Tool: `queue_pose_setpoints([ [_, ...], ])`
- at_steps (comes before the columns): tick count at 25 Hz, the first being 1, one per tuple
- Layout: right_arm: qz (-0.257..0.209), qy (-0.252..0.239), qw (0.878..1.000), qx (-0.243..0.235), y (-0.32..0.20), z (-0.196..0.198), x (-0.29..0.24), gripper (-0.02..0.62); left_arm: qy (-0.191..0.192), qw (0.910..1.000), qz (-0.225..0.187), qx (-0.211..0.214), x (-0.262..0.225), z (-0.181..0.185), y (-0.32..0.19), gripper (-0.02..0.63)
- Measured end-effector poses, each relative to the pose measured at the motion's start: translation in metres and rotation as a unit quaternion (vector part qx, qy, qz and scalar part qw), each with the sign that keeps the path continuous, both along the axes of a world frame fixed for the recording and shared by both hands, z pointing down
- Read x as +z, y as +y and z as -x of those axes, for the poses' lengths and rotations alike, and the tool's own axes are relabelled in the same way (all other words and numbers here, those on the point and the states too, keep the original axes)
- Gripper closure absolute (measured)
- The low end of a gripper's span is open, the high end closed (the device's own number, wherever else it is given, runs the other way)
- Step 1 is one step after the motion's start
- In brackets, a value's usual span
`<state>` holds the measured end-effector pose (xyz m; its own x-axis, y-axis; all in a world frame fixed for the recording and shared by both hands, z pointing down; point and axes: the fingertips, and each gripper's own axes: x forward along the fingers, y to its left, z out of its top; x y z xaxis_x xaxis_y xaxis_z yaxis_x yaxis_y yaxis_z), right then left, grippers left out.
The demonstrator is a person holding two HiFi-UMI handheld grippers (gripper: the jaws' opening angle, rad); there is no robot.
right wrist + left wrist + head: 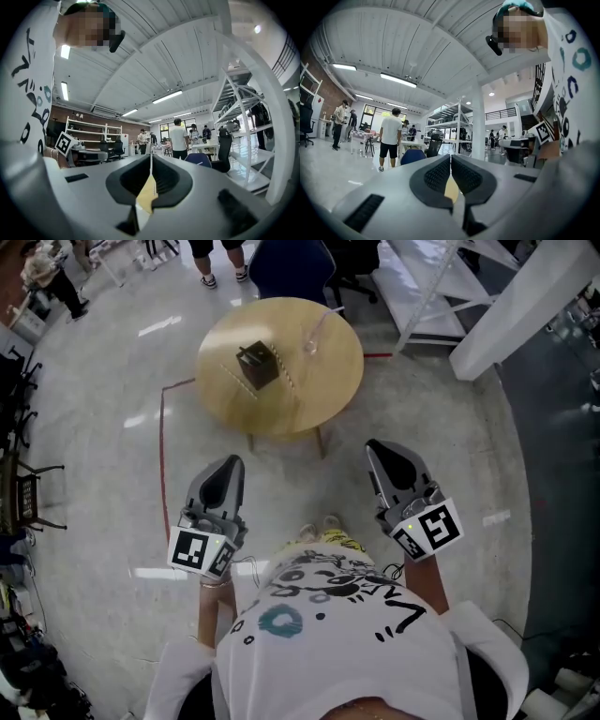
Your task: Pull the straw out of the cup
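Note:
A clear cup [309,344] stands on the far right part of a round wooden table [323,390], and a thin straw [321,324] leans out of it toward the far right. Both grippers hang over the floor in front of me, well short of the table. My left gripper [232,463] is shut with nothing in it, and its jaws meet in a line in the left gripper view [450,157]. My right gripper [373,446] is likewise shut and empty [151,157]. Neither gripper view shows the cup or straw.
A dark box [256,366] sits on the table's middle left. A blue chair [291,266] stands behind the table and white shelving [441,287] to its right. A red tape line [161,456] runs along the floor. People stand in the room [390,138].

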<state>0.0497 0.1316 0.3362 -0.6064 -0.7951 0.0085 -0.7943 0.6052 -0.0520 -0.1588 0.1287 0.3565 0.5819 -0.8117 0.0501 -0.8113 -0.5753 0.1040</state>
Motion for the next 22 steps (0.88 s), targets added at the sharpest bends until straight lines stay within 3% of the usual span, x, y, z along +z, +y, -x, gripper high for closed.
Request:
queue_pose_setpoints([
  [22, 0.022, 0.005, 1.000, -0.018, -0.117, -0.024, 0.009, 0.566, 0.012, 0.9997, 0.014, -0.015, 0.000, -0.027, -0.107, 0.588],
])
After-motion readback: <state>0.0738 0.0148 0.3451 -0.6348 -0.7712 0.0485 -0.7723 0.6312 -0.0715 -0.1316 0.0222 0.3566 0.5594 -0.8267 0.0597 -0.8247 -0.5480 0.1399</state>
